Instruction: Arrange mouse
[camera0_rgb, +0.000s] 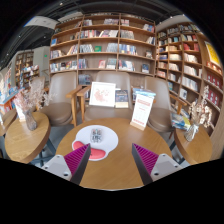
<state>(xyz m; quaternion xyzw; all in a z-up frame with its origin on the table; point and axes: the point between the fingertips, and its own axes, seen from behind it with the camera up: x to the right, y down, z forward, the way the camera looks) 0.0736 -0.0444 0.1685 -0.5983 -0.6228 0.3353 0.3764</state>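
Print on the round mat (97, 138) is too small to read.

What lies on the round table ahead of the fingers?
A white round mat with dark print lies on the table, beyond the open fingers. No mouse shows; whatever is beneath the mat is covered.

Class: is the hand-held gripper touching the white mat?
Apart. The gripper view shows bare tabletop between the open hand-held gripper fingers and the white mat.

One round mat (97, 138), two fingers (79, 155)
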